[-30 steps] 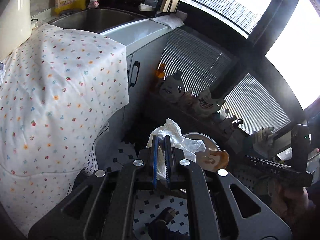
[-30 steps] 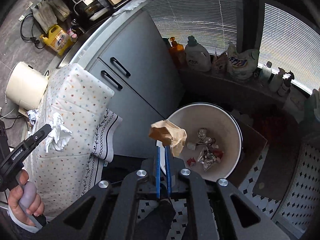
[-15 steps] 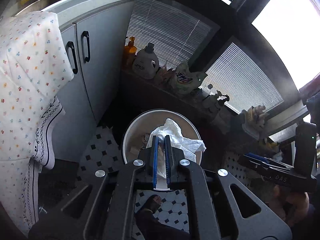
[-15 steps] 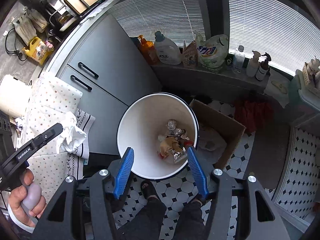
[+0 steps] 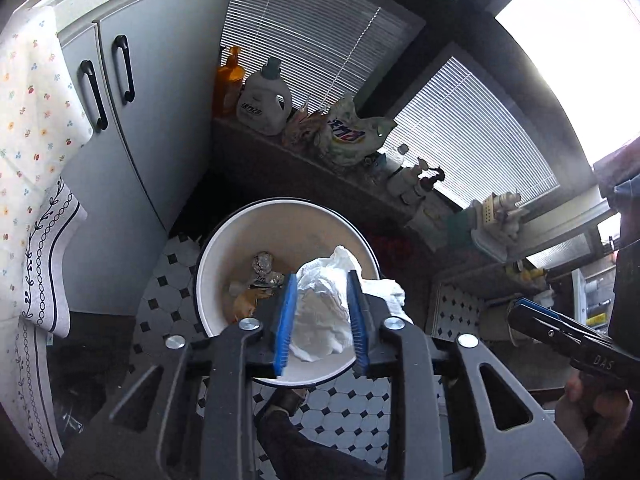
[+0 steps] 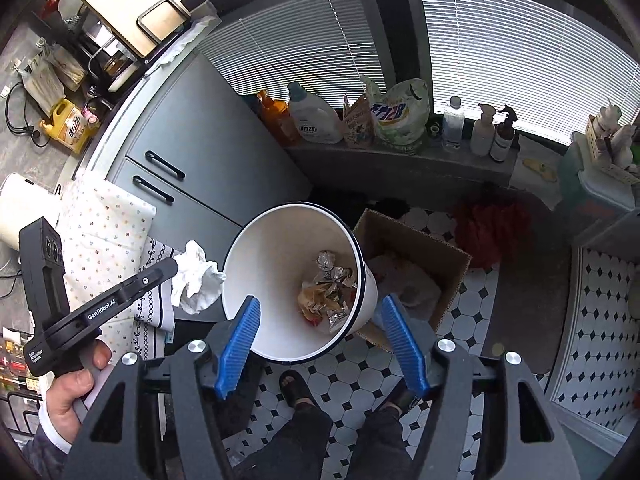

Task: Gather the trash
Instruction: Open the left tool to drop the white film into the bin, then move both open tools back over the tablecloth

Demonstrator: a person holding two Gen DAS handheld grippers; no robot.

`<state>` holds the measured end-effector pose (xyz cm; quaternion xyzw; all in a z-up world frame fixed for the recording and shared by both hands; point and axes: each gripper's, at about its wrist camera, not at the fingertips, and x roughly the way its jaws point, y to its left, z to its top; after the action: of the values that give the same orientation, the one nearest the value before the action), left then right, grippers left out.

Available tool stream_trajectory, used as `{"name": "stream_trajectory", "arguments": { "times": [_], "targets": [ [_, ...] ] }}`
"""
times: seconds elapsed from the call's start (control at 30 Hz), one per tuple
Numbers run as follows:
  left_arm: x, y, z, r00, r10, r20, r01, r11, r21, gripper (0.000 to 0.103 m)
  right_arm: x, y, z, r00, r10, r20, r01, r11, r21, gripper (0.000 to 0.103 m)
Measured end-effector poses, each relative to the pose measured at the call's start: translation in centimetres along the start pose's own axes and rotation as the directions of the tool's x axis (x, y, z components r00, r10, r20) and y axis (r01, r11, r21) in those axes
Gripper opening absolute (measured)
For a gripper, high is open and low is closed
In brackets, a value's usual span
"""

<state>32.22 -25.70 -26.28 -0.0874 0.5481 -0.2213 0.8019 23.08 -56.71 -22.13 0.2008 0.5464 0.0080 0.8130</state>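
A white trash bin [image 5: 224, 248] with a dark rim stands on the tiled floor; it also shows in the right wrist view [image 6: 280, 240]. Foil and brown paper scraps [image 6: 326, 294] lie at its bottom. My left gripper [image 5: 322, 316] has its jaws partly open over the bin, with a crumpled white tissue [image 5: 328, 304] still between them. In the right wrist view the tissue [image 6: 196, 278] hangs at the left gripper's tip beside the bin's rim. My right gripper [image 6: 320, 342] is wide open and empty above the bin.
Grey cabinets [image 5: 160, 92] stand left of the bin, with a flowered cloth [image 5: 28, 120] hanging nearby. A cardboard box [image 6: 416, 248] sits right of the bin. Detergent bottles [image 6: 316, 118] line a ledge under the blinds. The person's feet [image 6: 296, 392] stand on the tiles.
My right gripper opened and dropped the brown paper into the bin. My left gripper swung over the bin and its jaws spread apart around the tissue.
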Motion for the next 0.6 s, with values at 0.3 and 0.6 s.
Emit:
{"name": "stream_trajectory", "arguments": {
  "times": [0.3,0.6],
  "targets": [
    [-6.1,3.0,1.3,0.993,0.052,0.107,-0.051,0.999,-0.009,0.075,-0.8,4.4,0.8,0.998,0.028,0.052,-0.027,0.999,-0.034,0.071],
    [-13.6,8.0,1.8,0.963,0.146,0.226,-0.133,0.989,-0.072,0.096,-0.9,11.8,1.3,0.993,0.05,0.104,-0.04,0.995,-0.097,0.095]
  ]
}}
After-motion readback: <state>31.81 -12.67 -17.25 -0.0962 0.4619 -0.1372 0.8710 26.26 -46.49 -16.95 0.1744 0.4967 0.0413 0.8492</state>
